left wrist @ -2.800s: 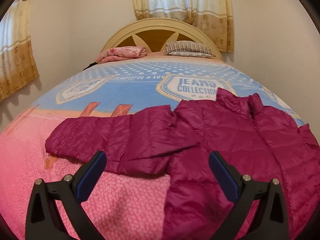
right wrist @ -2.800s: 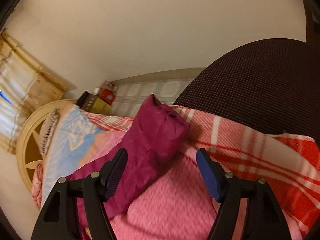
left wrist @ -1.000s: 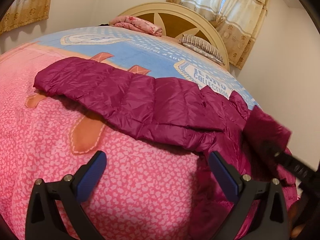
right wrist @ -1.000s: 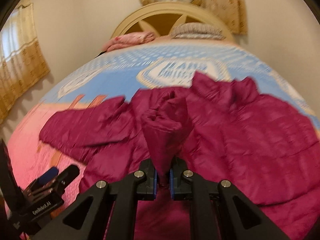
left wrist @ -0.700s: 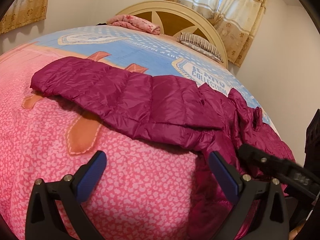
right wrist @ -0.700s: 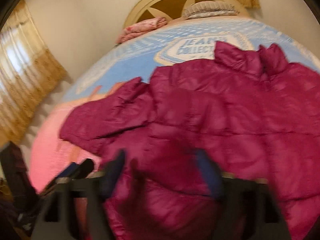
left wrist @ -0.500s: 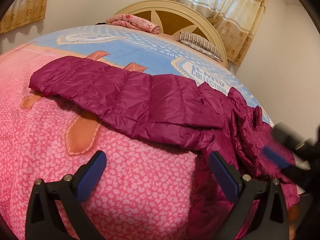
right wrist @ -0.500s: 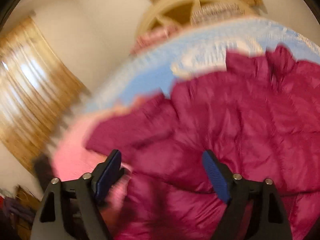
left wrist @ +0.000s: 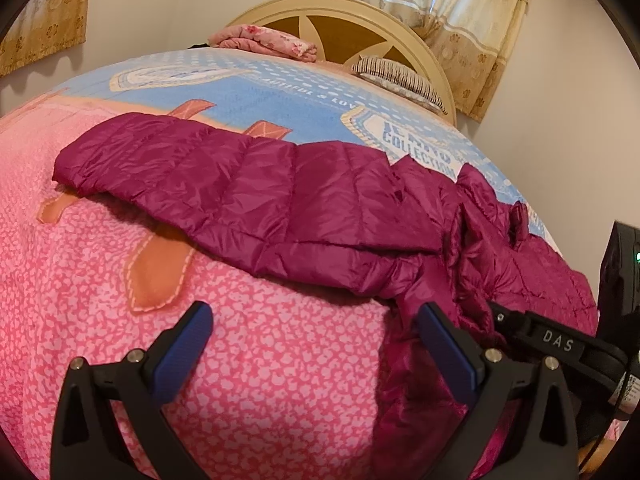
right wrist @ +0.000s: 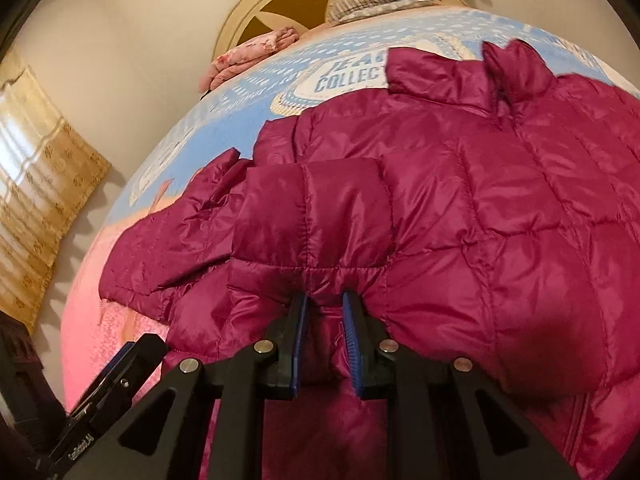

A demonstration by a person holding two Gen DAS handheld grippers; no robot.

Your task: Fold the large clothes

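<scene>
Pinching the folded-over sleeve cuff (right wrist: 316, 216) with your right gripper (right wrist: 323, 300), pads squeezed onto the fabric | left gripper (left wrist: 312, 328) spread wide, hovering over the pink bedspread (left wrist: 280, 380), gripping nothing | magenta puffer jacket (right wrist: 500, 200) lies flat on the bed, collar toward the headboard (left wrist: 340, 12), other sleeve (left wrist: 208, 184) stretched out left.

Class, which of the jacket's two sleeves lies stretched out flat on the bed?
The sleeve reaching over the pink bedspread; the other sleeve is folded across the jacket's body.
</scene>
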